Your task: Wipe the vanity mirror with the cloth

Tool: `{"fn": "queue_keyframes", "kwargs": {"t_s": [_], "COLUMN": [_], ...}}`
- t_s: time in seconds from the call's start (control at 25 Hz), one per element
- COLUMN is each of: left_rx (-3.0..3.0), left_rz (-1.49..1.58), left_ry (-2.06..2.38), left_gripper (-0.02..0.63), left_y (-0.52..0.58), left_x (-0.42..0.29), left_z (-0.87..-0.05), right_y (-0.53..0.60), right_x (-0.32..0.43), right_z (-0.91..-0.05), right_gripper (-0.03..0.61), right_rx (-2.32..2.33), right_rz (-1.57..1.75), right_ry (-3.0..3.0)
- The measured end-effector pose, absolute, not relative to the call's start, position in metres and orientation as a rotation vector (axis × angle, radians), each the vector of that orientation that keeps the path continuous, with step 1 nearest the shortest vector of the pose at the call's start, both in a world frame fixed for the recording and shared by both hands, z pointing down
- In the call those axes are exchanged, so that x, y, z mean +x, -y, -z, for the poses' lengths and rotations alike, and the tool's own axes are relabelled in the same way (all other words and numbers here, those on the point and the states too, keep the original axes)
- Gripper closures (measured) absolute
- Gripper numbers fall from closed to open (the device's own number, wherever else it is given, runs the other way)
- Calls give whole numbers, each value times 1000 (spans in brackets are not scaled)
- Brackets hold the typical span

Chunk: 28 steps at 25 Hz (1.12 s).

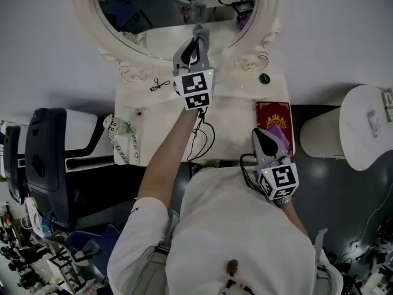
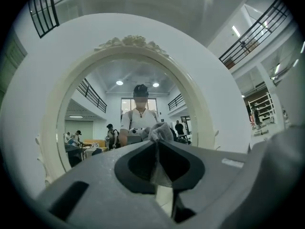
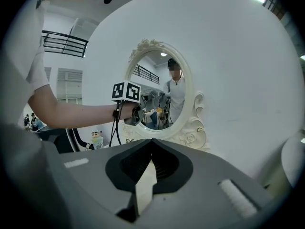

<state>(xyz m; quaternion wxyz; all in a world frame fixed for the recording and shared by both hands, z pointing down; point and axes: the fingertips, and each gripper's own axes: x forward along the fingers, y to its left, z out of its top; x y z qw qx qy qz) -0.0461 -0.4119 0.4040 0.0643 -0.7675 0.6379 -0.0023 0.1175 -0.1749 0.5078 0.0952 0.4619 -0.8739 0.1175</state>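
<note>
2 grippers in view, 1 working. Left gripper (image 1: 195, 40) reaches out over the far edge of the tabletop (image 1: 233, 128) to the vanity mirror (image 1: 153, 11). Its jaws are clamped on the grey cloth (image 1: 201, 34). The left gripper view shows the cloth (image 2: 161, 132) bunched past the jaw tips with a fold pinched between them.

Cloth sits at the lower middle of the glass, just above the bottom of the white frame. Cannot tell if it is touching the glass or just off it. The right gripper view puts the left gripper (image 3: 136, 113) at the mirror's (image 3: 159, 89) lower part.

Right gripper (image 1: 265, 143) hangs back over the near right corner of the tabletop, beside a maroon booklet (image 1: 273, 112). Jaws together, nothing between them (image 3: 151, 142).

Progress, as a judgement: cloth is in hand and at the mirror, so the pick-up is done and wiping looks under way or about to start, low on the glass. No streaks or marks show, so which part is wiped cannot be told. The upper glass and both sides probably remain.
</note>
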Motion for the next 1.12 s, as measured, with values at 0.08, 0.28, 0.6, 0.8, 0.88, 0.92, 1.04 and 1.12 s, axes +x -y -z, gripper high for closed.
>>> {"fn": "queue_keyframes", "kwargs": {"t_s": [0.08,0.28,0.6,0.8,0.88,0.92,1.04,1.12], "left_rx": [-2334,-2379,-2416,-2405,-2399,-2395,-2388,-2383], "left_rz": [27,83,115,110,118,122,130,130], "left_ry": [-1895,-1838,-1805,-1834,-1840,-1843,-1856,-1875], "left_gripper": [591,591,591,591,591,591,591,591], "left_y": [420,442,475,486,490,491,491,491], "left_x": [-20,35,89,84,79,76,67,57], "left_z": [-407,-419,-432,-433,-433,-432,-433,-436], "right_y": [178,183,184,188,190,191,194,196], "right_x": [140,189,246,258,255,253,243,234], "right_z": [-512,-519,-524,-526,-527,-527,-527,-528], "right_gripper": [571,571,571,571,571,571,571,571], "right_rx": [1402,1499,1657,1682,1669,1662,1637,1617], "right_rz": [-367,-417,-450,-461,-463,-463,-467,-468], "right_ry": [2580,2535,2443,2417,2419,2423,2437,2448]}}
